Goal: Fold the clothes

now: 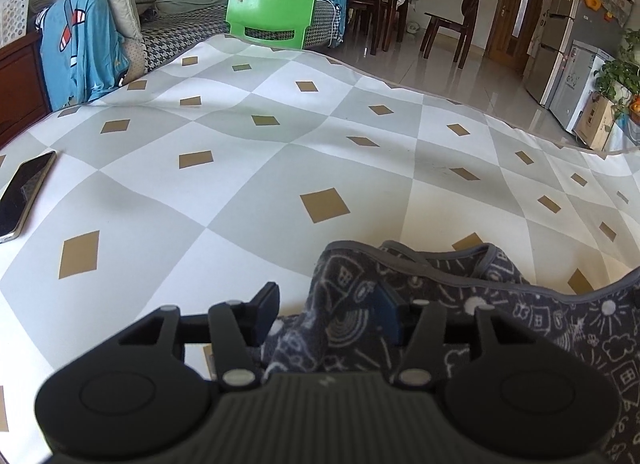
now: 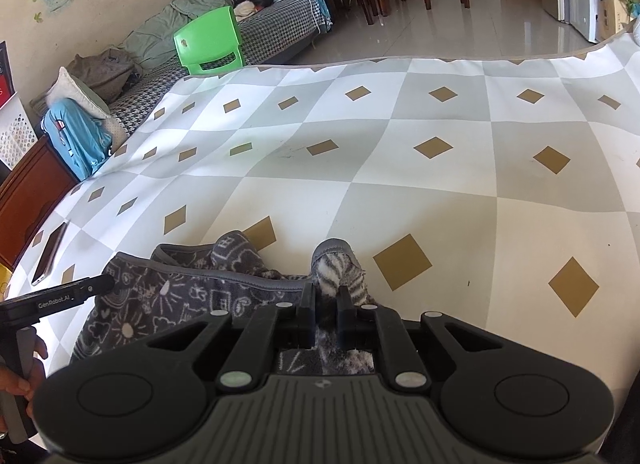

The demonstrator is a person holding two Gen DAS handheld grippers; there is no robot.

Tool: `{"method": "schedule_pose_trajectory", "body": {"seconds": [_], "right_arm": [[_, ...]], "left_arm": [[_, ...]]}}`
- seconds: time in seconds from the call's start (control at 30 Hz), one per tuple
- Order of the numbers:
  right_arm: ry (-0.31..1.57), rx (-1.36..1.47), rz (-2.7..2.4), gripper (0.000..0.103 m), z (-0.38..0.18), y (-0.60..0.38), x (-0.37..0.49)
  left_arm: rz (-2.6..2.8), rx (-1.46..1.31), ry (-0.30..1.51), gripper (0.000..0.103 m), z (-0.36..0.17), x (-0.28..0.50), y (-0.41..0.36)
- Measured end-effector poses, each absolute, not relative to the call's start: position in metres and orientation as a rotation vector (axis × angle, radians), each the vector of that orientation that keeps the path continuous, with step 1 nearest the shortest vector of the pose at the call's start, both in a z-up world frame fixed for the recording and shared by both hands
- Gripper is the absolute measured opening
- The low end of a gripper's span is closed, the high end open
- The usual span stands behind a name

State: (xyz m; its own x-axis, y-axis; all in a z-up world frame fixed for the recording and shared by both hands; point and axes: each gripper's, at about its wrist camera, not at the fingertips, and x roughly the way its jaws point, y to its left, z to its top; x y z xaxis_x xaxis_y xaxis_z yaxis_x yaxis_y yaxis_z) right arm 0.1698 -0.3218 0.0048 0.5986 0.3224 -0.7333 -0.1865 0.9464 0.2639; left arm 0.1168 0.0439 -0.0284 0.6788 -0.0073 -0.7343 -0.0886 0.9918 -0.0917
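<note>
Grey fleece garment — right hand-held gripper clamped.

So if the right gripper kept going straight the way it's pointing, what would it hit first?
Probably the grey patterned garment already pinched between its fingers, then the checked tablecloth just beyond; depth is hard to judge.

You are handling a fuzzy, matt fleece garment on a smooth, low-sheen checked tablecloth, probably coated cloth. Your grippers look matt black plastic, the phone glossy glass, the green chair shiny plastic.
</note>
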Motion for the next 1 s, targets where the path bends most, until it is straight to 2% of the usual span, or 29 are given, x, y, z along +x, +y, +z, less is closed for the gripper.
{"method": "schedule_pose_trajectory", "body": {"seconds": [0.03, 0.07, 0.43, 0.5, 0.6, 0.77, 0.83, 1.0], "right_arm": [[0.883, 0.167, 0.296, 0.011, 0.004, -0.322, 0.170], [0.885, 0.169, 0.295, 0.011, 0.004, -0.323, 0.171], [0.906, 0.173, 0.302, 0.012, -0.002, -0.321, 0.174], [0.909, 0.172, 0.306, 0.013, -0.002, -0.320, 0.174], [0.910, 0.168, 0.306, 0.013, -0.003, -0.319, 0.174], [0.904, 0.168, 0.301, 0.013, -0.002, -0.320, 0.173], [0.899, 0.169, 0.301, 0.013, 0.000, -0.320, 0.172], [0.862, 0.174, 0.324, 0.013, 0.010, -0.320, 0.168]], "left_arm": [[0.053, -0.116, 0.830, 0.070, -0.030, 0.118, 0.042], [0.051, -0.115, 0.826, 0.073, -0.032, 0.119, 0.042], [0.119, -0.055, 0.900, 0.073, -0.054, 0.135, 0.038], [0.114, -0.086, 0.896, 0.071, -0.054, 0.135, 0.041], [0.094, -0.123, 0.885, 0.057, -0.053, 0.136, 0.044], [0.039, -0.115, 0.876, 0.014, -0.051, 0.134, 0.040], [0.029, -0.103, 0.863, 0.011, -0.048, 0.132, 0.039], [0.050, -0.112, 0.807, 0.010, -0.034, 0.124, 0.041]]}}
